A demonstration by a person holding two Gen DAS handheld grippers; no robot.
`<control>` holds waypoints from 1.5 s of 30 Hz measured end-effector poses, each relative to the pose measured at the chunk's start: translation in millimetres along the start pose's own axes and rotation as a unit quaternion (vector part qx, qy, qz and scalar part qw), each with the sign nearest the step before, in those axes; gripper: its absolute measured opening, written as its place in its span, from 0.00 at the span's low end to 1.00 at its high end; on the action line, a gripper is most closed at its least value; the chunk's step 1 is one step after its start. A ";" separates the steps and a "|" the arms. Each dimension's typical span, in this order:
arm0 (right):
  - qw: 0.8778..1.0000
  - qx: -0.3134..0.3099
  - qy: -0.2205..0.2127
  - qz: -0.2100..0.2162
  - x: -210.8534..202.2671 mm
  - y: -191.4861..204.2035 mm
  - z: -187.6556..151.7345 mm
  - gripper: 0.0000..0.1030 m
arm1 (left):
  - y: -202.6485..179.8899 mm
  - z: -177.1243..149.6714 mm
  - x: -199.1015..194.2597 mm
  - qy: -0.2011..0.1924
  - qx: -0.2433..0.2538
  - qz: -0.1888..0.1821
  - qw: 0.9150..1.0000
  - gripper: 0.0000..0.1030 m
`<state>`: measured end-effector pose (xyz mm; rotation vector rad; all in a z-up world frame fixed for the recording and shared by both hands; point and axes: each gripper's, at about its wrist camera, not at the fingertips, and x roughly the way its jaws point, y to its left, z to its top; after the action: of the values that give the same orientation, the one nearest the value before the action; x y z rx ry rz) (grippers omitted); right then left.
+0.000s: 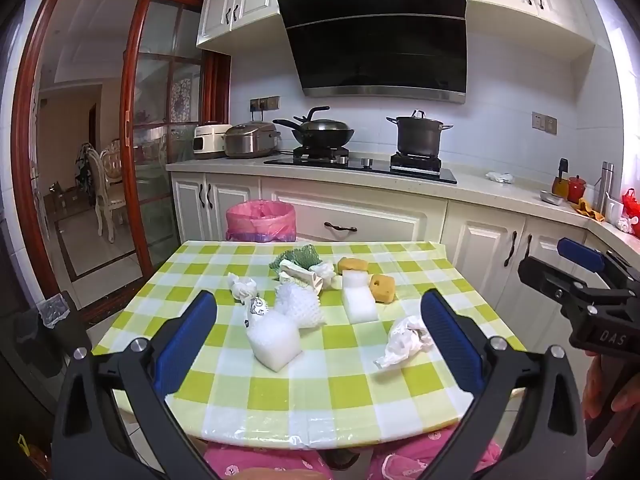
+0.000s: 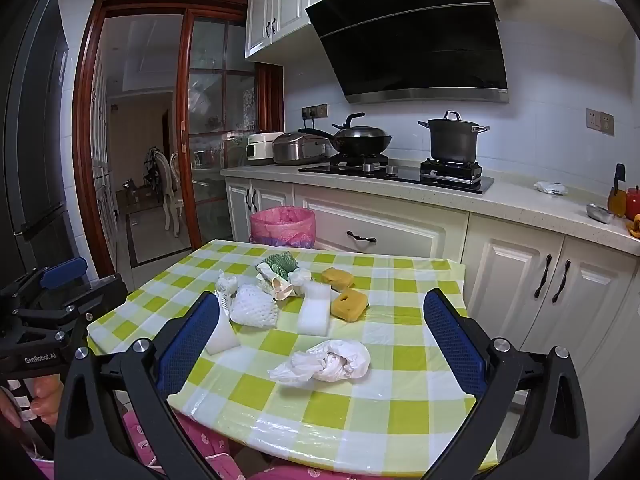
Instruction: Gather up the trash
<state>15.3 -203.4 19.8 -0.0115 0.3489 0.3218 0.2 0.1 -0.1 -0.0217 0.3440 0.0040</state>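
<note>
Table in glossy green-checked plastic cloth; pink-lined bin beyond its far edge. Trash lies uncollected on the cloth: foam block, netted foam sleeve, crumpled tissue, porous yellow sponges. Left gripper and right gripper hover, jaws apart, empty. Judged step: first pick, probably closing on the nearby tissue.

right gripper body: "DAS" in pale letters, seen in left wrist view
left gripper body: "GenRobot.AI" in white letters, seen in right wrist view
range hood sticker, top right corner: print too small to read
small wrapper on table: dark markings, unreadable
</note>
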 end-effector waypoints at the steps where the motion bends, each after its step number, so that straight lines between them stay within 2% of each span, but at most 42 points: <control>1: 1.000 0.002 0.003 0.001 0.4 -0.3 -0.1 0.93 | -0.4 -0.1 -0.5 -0.003 0.003 0.001 1.000 0.96; 19: 1.000 0.004 0.002 0.003 2.0 -0.7 -3.1 0.93 | -0.5 0.0 -0.2 -0.002 0.004 0.000 1.000 0.96; 24: 1.000 0.003 0.000 0.002 2.1 12.8 -3.9 0.93 | -0.6 0.0 -0.2 -0.002 0.003 0.001 1.000 0.96; 45: 1.000 0.007 -0.001 0.004 2.6 7.4 -3.7 0.93 | -0.5 0.0 -0.4 -0.003 0.003 0.000 1.000 0.96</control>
<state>14.1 -195.9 15.8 0.0041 0.3500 0.3278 -0.1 -0.4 0.0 -0.0151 0.3389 0.0033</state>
